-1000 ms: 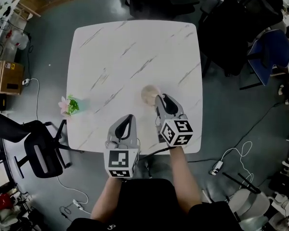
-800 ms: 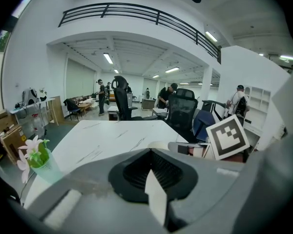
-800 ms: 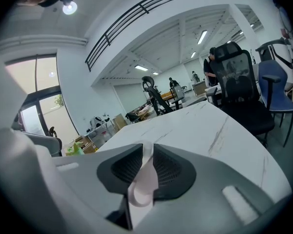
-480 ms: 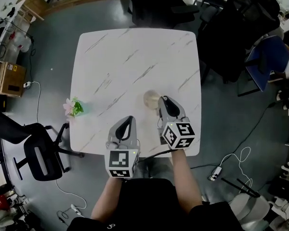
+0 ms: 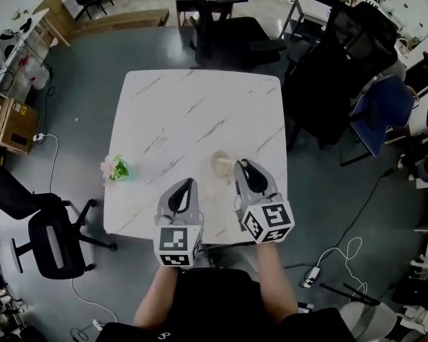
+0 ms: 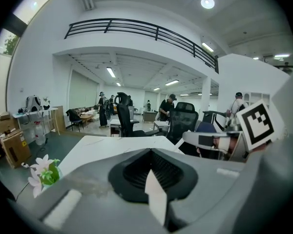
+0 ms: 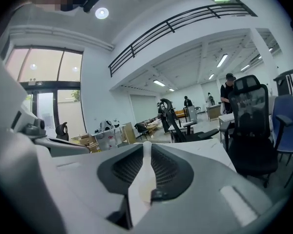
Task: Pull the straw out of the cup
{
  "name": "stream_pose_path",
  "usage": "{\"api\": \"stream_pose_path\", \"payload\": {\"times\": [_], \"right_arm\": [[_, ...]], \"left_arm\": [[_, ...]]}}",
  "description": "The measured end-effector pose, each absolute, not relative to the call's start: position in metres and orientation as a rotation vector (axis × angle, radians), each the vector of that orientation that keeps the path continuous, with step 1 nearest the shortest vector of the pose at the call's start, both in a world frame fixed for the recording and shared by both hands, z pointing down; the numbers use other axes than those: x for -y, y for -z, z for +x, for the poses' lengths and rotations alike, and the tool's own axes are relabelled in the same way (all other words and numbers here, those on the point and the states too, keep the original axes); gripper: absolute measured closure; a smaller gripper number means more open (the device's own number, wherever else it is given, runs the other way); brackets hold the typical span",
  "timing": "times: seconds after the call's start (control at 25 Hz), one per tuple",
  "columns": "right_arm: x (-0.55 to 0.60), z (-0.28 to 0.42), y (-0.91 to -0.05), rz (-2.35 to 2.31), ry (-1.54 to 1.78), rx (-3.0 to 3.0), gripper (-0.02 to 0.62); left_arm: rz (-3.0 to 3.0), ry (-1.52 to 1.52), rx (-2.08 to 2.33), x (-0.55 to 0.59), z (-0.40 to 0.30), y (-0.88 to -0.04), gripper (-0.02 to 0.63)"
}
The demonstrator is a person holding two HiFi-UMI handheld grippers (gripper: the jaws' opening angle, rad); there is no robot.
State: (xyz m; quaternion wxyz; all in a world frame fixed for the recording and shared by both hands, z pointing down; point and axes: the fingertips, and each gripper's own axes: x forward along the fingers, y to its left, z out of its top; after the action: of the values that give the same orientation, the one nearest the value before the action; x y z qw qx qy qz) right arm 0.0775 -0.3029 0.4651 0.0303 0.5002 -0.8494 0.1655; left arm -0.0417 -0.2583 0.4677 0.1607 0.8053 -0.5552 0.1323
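A beige cup [image 5: 220, 164] stands on the white marble table [image 5: 192, 105], near its front right. My right gripper [image 5: 241, 165] hovers just right of the cup, raised above the tabletop. In the right gripper view a thin white straw [image 7: 146, 156] runs up between the jaws of my right gripper [image 7: 146, 148]; they press on it while opening slightly. A beige patch that may be the cup shows through the gap below. My left gripper [image 5: 185, 188] hangs over the front edge with its jaws together and nothing between them; my left gripper [image 6: 149, 152] also fills its own view.
A small pot of pink flowers [image 5: 114, 168] stands at the table's left edge, also in the left gripper view [image 6: 43, 170]. Black office chairs [image 5: 228, 27] and a blue chair [image 5: 385, 105] ring the table. People stand further back in the room.
Both grippers have come up from the table, the right one more. The right jaws went from wide open beside the cup to closed. The cup stays on the table.
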Motion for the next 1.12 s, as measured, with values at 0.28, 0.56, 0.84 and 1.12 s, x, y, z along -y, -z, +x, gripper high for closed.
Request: {"api": "stream_pose_path", "payload": {"times": [0.28, 0.56, 0.84, 1.12], "right_arm": [[0.281, 0.082, -0.411, 1.582, -0.335, 2.657, 0.545], [0.262, 0.089, -0.372, 1.606, -0.2, 2.664, 0.546], [0.246, 0.095, -0.352, 1.61, -0.122, 2.688, 0.546], [0.24, 0.095, -0.343, 1.588, -0.087, 2.718, 0.546]], "left_arm": [[2.354, -0.309, 1.633, 0.255, -0.04, -0.442, 0.606], [2.421, -0.218, 1.68, 0.245, -0.036, -0.413, 0.605], [2.462, -0.168, 1.695, 0.24, -0.029, -0.396, 0.606], [2.47, -0.145, 1.725, 0.236, -0.028, -0.387, 0.606]]}}
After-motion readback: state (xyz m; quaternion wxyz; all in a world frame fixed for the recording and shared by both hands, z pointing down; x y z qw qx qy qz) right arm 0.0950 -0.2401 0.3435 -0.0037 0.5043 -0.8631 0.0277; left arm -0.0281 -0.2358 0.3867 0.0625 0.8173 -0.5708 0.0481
